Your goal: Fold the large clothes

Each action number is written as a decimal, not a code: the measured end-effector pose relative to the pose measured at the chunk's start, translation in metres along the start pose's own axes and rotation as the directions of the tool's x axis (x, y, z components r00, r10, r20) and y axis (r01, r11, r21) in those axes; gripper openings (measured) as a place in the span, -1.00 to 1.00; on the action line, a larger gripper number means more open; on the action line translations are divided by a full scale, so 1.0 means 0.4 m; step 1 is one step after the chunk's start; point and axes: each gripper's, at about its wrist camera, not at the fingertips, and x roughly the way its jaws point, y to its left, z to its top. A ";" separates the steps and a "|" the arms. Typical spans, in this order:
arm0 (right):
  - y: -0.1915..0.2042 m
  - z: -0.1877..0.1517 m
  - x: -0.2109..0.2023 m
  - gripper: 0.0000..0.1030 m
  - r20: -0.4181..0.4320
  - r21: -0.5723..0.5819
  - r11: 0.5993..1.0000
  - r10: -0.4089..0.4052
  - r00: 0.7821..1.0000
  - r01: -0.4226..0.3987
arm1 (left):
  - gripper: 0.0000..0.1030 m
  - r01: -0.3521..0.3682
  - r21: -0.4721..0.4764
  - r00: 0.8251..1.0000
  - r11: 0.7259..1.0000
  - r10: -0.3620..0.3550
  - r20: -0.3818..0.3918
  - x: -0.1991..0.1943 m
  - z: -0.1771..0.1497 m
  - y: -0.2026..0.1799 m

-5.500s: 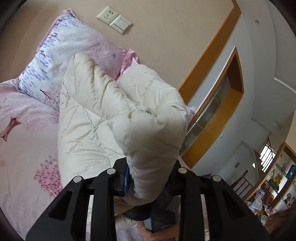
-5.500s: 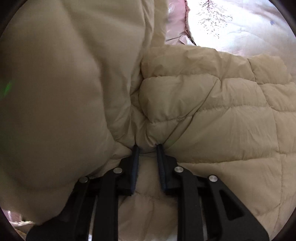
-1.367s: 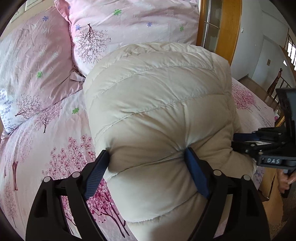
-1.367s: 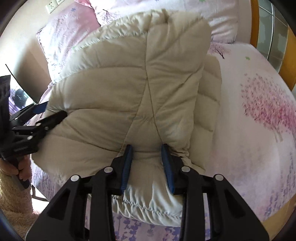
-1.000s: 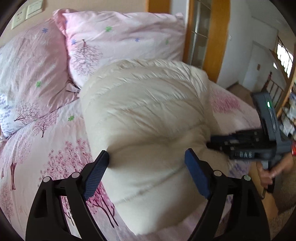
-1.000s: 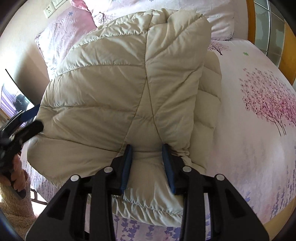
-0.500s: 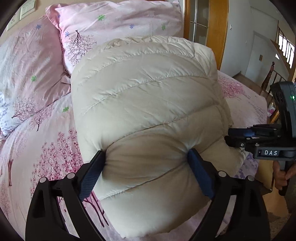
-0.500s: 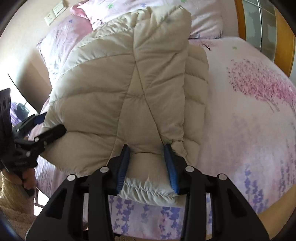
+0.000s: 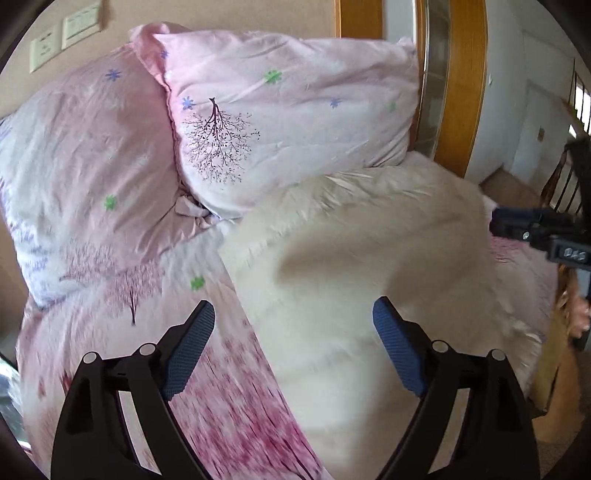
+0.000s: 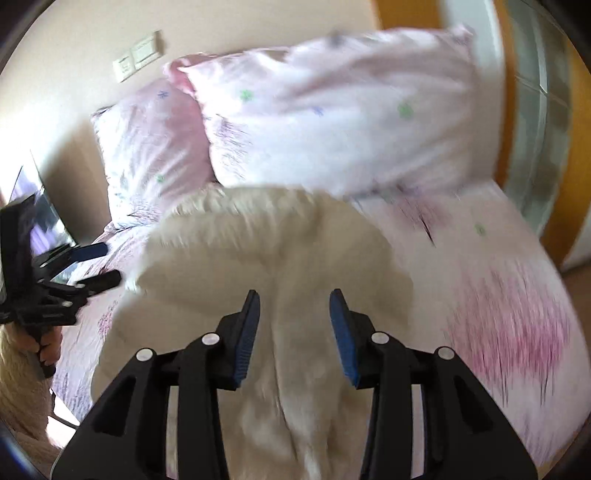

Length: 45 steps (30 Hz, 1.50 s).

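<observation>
Jacket (image 9: 351,266) blurred — quilting hard to see

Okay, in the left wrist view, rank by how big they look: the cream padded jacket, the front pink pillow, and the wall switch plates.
1. cream padded jacket and front pink pillow: too close to rank, and the jacket is nearer.
2. wall switch plates: clearly smallest.

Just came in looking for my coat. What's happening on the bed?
A person with a gripper in each hand is folding a cream puffer jacket on the pink floral bed, below two pillows. The jacket lies bundled on the cover. The left gripper stands wide, its jaws closing a little, with nothing pressed between them. The right gripper hangs open above the jacket.
</observation>
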 end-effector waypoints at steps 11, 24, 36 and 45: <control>-0.109 -0.029 0.254 -0.31 -0.345 -0.001 0.990 -0.133 0.929 0.141 | 0.72 0.134 0.021 0.986 0.991 -0.131 -0.106 0.148 0.052 -0.034; -0.181 -0.063 0.111 -0.17 -0.211 0.189 0.982 0.046 0.976 -0.006 | 0.73 0.116 -0.013 0.989 0.993 -0.116 -0.092 0.149 0.021 -0.036; -0.173 -0.156 0.162 0.01 -0.301 0.202 0.979 0.052 0.952 0.010 | 0.78 0.109 -0.044 0.989 0.993 -0.113 -0.097 0.177 -0.026 -0.037; -0.150 -0.164 0.043 0.02 -0.188 0.182 0.983 0.027 0.982 0.007 | 0.76 0.002 -0.015 1.000 1.000 -0.002 -0.025 0.038 -0.042 -0.077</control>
